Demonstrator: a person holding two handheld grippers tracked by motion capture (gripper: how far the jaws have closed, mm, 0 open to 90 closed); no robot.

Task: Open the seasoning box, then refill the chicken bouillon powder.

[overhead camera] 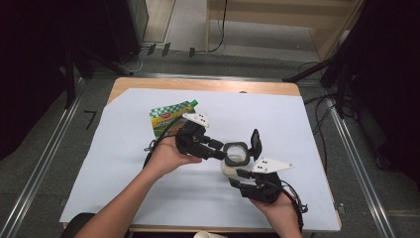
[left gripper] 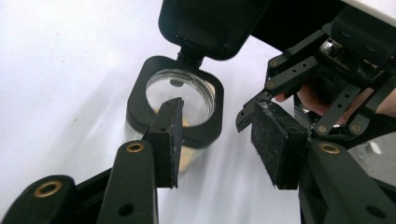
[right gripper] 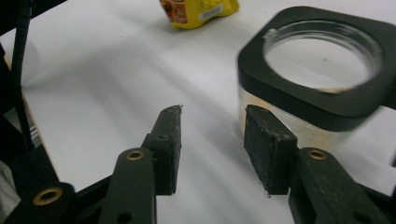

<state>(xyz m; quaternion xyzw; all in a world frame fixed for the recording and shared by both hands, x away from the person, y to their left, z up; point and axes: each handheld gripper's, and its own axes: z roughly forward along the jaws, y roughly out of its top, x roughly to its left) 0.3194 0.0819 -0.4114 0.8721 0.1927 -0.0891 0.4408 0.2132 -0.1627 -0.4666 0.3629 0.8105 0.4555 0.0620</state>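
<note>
- The open-lidded jar (overhead camera: 236,153) stands at table centre, the pouch (overhead camera: 171,116) at its ten o'clock.
- Left gripper (overhead camera: 221,150) and right gripper (overhead camera: 233,174), both released, flank it.
- Likely next: clasp the jar's body.

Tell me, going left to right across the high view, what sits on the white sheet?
Green-and-yellow pouch → left hand-held gripper → clear jar with a black rim → its flipped-open black lid → grey plate on the right hand-held gripper.
</note>
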